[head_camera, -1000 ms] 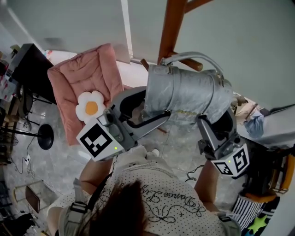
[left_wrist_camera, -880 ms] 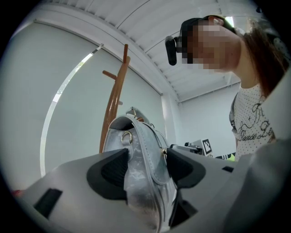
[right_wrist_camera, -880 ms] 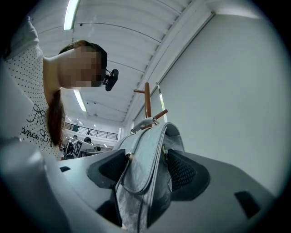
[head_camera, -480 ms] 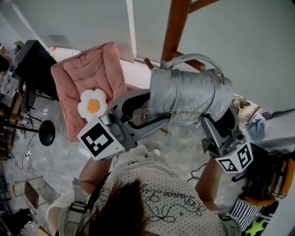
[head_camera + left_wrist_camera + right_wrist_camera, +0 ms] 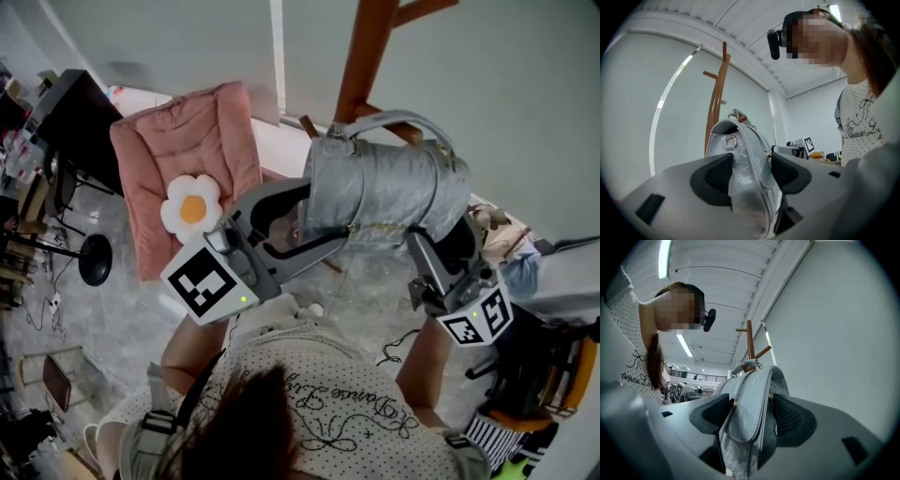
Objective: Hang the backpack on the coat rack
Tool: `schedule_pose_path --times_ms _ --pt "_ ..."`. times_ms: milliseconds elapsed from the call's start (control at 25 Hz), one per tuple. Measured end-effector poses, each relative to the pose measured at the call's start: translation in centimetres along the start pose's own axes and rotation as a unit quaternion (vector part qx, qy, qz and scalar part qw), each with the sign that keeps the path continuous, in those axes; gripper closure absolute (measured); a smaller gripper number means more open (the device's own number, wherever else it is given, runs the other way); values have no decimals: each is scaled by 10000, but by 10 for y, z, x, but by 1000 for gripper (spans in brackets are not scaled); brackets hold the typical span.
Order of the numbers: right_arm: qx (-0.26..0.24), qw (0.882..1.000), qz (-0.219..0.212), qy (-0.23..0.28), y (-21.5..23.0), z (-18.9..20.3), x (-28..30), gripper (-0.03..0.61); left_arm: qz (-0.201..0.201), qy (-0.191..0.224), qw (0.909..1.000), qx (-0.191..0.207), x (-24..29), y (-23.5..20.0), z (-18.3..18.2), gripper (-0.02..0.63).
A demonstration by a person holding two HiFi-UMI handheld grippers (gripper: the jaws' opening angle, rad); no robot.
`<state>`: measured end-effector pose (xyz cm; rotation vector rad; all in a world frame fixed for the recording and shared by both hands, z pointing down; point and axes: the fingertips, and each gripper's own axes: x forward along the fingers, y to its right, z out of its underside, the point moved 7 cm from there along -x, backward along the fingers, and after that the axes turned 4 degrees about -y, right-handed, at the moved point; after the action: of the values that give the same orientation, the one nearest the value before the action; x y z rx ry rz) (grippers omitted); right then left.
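Left gripper [image 5: 302, 221] and right gripper [image 5: 446, 246] clamp the backpack's [image 5: 384, 192] ends; its handle [image 5: 398, 119] faces the coat rack [image 5: 362, 56] just beyond.

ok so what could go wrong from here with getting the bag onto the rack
1. The backpack has a narrow handle right by the peg of the coat rack. It could miss the peg or catch only partly, then drop on release.
2. The left gripper and right gripper clamp its smooth sides, not the handle, so it may slip.
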<state>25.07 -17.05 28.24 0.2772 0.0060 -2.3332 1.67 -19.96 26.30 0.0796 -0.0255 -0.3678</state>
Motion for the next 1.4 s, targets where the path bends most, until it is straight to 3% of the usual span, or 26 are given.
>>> schedule_pose_path --times_ms 1400 --pt "684 9965 -182 -443 27 30 30 276 -882 -257 9945 -512 1 -11 24 356"
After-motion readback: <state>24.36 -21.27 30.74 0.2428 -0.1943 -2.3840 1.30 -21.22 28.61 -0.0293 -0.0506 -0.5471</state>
